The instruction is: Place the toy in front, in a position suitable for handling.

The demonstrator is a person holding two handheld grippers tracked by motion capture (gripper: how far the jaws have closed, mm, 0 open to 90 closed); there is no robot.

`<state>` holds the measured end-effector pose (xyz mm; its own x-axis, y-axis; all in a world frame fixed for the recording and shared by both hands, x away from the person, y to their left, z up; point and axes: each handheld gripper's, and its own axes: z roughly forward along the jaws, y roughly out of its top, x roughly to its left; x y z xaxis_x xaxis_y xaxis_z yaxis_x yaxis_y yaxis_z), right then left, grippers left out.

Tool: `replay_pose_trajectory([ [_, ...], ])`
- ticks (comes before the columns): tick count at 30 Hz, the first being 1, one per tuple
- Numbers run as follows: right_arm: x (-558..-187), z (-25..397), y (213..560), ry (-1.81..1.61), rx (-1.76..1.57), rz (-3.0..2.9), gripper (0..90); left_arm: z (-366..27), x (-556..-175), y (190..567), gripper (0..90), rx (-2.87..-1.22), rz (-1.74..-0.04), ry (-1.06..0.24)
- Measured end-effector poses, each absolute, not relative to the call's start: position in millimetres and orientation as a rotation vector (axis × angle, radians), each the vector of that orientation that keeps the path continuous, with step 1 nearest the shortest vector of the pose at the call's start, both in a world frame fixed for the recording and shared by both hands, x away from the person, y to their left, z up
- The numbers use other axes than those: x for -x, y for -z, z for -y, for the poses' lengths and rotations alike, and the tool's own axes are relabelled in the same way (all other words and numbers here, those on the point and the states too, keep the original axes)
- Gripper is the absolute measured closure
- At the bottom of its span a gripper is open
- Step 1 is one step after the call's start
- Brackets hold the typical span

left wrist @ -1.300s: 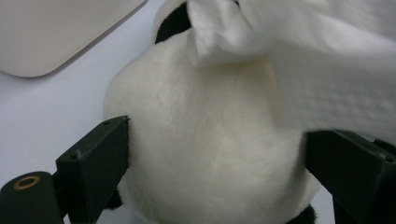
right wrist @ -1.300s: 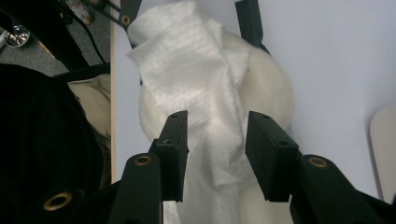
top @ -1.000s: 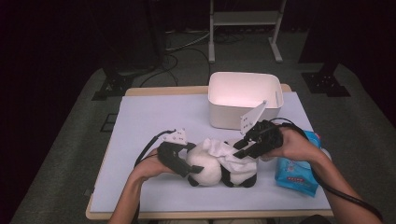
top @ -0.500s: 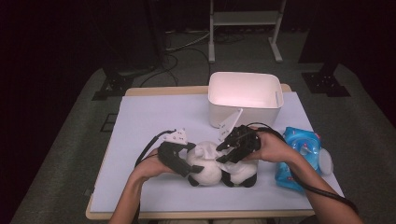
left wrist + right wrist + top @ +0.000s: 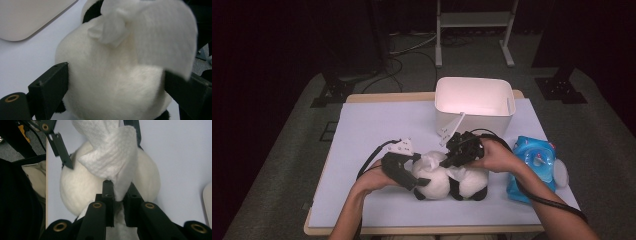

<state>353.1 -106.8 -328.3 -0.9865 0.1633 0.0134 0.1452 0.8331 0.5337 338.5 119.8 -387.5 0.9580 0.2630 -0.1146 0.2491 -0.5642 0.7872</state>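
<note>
A black-and-white plush panda (image 5: 447, 182) lies on the pale blue table cover near the front. My left gripper (image 5: 406, 175) clamps its round white head (image 5: 110, 82), one jaw on each side. My right gripper (image 5: 451, 159) hovers just over the head and is shut on a crumpled white tissue (image 5: 112, 157). The tissue (image 5: 155, 32) hangs against the top of the plush head (image 5: 72, 187). Beyond the tissue, in the right gripper view, the left gripper's fingers (image 5: 62, 150) press the plush.
A white plastic bin (image 5: 474, 102) stands behind the panda at the back of the table. A blue pack of wipes (image 5: 534, 167) lies to the right, beside my right forearm. Bare table cover (image 5: 377, 125) stretches to the left and back.
My right gripper has moved left from beside the blue pack onto the panda's head, carrying the tissue. The left gripper has kept its hold on the plush.
</note>
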Motion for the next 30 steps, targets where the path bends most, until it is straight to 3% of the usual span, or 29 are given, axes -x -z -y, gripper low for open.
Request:
replay_pose_trajectory([
  [25, -347.5, 195.4, 327.0, -0.918, -0.472, -2.910, 82.2, -127.4, -342.8, 403.0, 2.7, -2.225, -0.384, 0.076],
  [30, -348.4, 202.4, 331.6, -0.952, -0.504, -2.908, 82.2, -125.3, -343.4, 407.7, 7.8, -2.228, -0.369, 0.095],
])
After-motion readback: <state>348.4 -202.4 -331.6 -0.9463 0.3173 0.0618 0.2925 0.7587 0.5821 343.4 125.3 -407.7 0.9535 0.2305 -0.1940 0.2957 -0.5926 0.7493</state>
